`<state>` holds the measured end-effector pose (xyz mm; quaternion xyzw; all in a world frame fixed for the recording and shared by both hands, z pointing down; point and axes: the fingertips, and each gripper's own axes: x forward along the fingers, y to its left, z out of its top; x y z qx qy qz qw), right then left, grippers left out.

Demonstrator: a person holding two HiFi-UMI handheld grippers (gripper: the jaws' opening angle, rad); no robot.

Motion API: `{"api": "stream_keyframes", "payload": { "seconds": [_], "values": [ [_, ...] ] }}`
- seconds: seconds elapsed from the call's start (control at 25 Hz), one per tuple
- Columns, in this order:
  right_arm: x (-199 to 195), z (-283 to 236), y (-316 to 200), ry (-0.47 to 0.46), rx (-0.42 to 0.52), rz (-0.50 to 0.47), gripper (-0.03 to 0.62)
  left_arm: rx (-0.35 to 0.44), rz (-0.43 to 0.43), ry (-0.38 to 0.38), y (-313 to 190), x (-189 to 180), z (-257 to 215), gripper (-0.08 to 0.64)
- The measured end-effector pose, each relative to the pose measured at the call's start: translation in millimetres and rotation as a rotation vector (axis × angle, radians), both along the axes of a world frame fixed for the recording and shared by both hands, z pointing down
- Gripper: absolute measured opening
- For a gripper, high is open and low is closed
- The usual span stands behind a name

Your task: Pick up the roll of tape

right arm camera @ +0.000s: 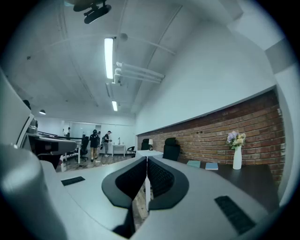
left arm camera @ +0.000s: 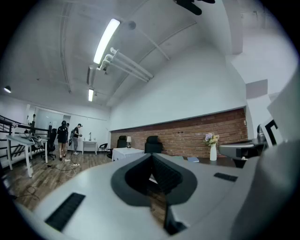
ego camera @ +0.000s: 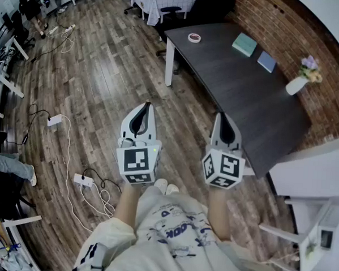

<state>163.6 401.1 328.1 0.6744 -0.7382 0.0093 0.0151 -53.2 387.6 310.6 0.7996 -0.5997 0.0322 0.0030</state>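
Note:
The roll of tape (ego camera: 194, 37) is a small pale ring lying flat near the far left corner of the dark table (ego camera: 245, 102). Both grippers hover level over the wooden floor, well short of the tape and close to the person's body. My left gripper (ego camera: 146, 107) points toward the table's near left side, its jaws together with nothing between them. My right gripper (ego camera: 223, 117) sits by the table's front edge, also shut and empty. In the left gripper view the black pads (left arm camera: 161, 173) meet at the tip; in the right gripper view the pads (right arm camera: 159, 176) touch as well.
On the table lie a teal book (ego camera: 244, 44), a blue book (ego camera: 267, 61) and a white vase with flowers (ego camera: 300, 82). Cables and power strips (ego camera: 83, 180) trail on the floor at the left. A white-clothed table (ego camera: 162, 1) stands at the back; a brick wall runs behind the dark table.

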Motion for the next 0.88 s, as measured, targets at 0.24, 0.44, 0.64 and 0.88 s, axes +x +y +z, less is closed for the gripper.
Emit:
{"api": "stream_keyframes", "payload": {
  "seconds": [0.24,0.44,0.64,0.88],
  "values": [
    [-1,-1,-2,-0.003,0.0,0.001,0.008,0.001,0.002,0.0,-1,0,0,0.003],
    [-1,-2,-2,0.001,-0.004,-0.001,0.008,-0.001,0.0,0.0,-1,-2,0,0.003],
    [-1,1,-5,-0.001,-0.007,-0.006,0.008,-0.005,-0.005,0.0,-4,-3,2,0.003],
    [-8,4,-15,-0.001,-0.013,-0.004,0.008,-0.007,-0.007,0.008,-12,-12,3,0.003]
  ]
}}
